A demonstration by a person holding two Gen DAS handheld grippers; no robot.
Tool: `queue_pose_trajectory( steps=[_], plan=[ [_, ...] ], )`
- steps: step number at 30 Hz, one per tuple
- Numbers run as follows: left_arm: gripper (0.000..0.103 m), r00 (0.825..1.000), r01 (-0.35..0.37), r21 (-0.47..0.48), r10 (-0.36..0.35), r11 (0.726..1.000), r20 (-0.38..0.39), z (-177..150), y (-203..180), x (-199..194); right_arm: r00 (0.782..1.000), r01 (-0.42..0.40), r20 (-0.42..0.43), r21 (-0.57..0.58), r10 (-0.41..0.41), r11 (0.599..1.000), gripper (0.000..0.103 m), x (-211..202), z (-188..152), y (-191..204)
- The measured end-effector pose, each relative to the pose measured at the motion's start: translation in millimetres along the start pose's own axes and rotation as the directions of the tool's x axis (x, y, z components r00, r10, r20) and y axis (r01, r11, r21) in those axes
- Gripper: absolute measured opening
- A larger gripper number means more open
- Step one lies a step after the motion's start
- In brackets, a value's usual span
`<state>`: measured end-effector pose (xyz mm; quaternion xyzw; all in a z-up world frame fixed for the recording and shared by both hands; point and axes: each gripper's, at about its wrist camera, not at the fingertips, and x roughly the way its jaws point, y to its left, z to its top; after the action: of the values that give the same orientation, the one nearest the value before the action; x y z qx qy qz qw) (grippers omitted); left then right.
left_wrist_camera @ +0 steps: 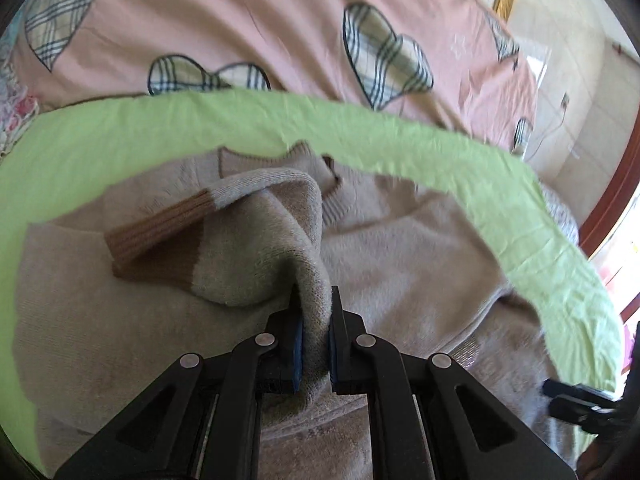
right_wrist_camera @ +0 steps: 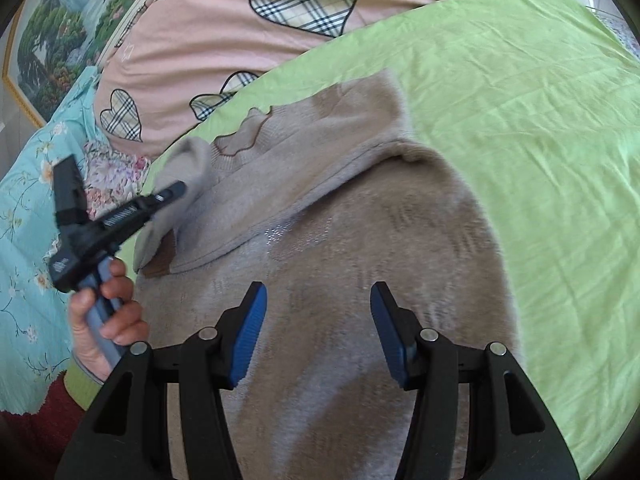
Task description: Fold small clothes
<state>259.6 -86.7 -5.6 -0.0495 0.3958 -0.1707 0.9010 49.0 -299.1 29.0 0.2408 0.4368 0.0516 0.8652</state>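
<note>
A small beige knit sweater point(left_wrist_camera: 400, 264) with brown cuffs lies on a green sheet point(left_wrist_camera: 120, 132); it also shows in the right wrist view point(right_wrist_camera: 360, 240). My left gripper point(left_wrist_camera: 315, 312) is shut on the sweater's sleeve point(left_wrist_camera: 280, 232), lifted and draped over the body, brown cuff point(left_wrist_camera: 156, 236) hanging to the left. In the right wrist view the left gripper point(right_wrist_camera: 168, 196) holds that sleeve point(right_wrist_camera: 192, 164) at the sweater's left side. My right gripper point(right_wrist_camera: 318, 308) is open and empty, above the sweater's lower body. The other sleeve point(right_wrist_camera: 360, 120) lies folded across the chest.
A pink quilt with plaid hearts point(left_wrist_camera: 240, 20) lies beyond the green sheet point(right_wrist_camera: 540, 140). A turquoise floral cover point(right_wrist_camera: 28, 220) lies at the left. A framed landscape picture point(right_wrist_camera: 60, 40) stands behind. The bed edge and floor point(left_wrist_camera: 580, 120) show at the right.
</note>
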Motion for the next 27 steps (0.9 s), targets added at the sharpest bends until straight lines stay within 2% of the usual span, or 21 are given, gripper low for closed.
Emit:
queue_pose_trajectory(
  steps=[5, 7, 9, 11, 14, 16, 19, 22, 25, 27],
  plan=[
    [0.013, 0.998, -0.003, 0.017, 0.003, 1.000, -0.055, -10, 1, 20, 1.000, 0.003, 0.012, 0.024, -0.004, 1.000, 0.055, -5, 1, -7],
    [0.028, 0.997, 0.009, 0.023, -0.008, 1.000, -0.071, -15, 2, 16, 1.000, 0.001, 0.012, 0.023, -0.002, 1.000, 0.055, -3, 3, -5],
    [0.053, 0.997, 0.015, 0.029, -0.013, 0.999, -0.077, -20, 3, 6, 1.000, -0.002, 0.009, 0.013, 0.002, 1.000, 0.056, 1, 6, -1],
    [0.059, 0.997, 0.016, 0.039, -0.013, 0.999, -0.076, -29, 6, -10, 1.000, -0.013, 0.007, -0.002, 0.013, 1.000, 0.057, 5, 9, 7],
    [0.059, 0.998, 0.016, 0.056, -0.012, 0.998, -0.069, -43, 14, -39, 0.999, -0.032, -0.004, -0.054, 0.031, 0.998, 0.057, 18, 17, 28],
    [0.059, 0.999, -0.011, 0.059, 0.014, 0.998, -0.050, -54, 26, -60, 0.999, -0.050, -0.010, -0.097, 0.049, 0.994, 0.057, 26, 22, 44],
    [0.059, 0.992, -0.123, 0.033, 0.124, 0.992, -0.018, -65, 58, -85, 0.997, -0.072, -0.023, -0.191, 0.069, 0.979, 0.057, 45, 33, 80],
    [0.057, 0.973, -0.230, -0.053, 0.228, 0.972, -0.031, -71, 100, -93, 0.995, -0.096, -0.039, -0.286, 0.089, 0.953, 0.057, 70, 44, 119],
    [0.051, 0.971, -0.239, -0.140, 0.232, 0.961, -0.064, -73, 135, -91, 0.996, -0.081, -0.053, -0.390, 0.066, 0.917, 0.057, 100, 54, 157],
    [0.047, 0.972, -0.234, -0.155, 0.224, 0.960, -0.076, -75, 143, -85, 0.998, -0.061, -0.059, -0.467, 0.038, 0.882, 0.057, 121, 57, 181]
  ],
)
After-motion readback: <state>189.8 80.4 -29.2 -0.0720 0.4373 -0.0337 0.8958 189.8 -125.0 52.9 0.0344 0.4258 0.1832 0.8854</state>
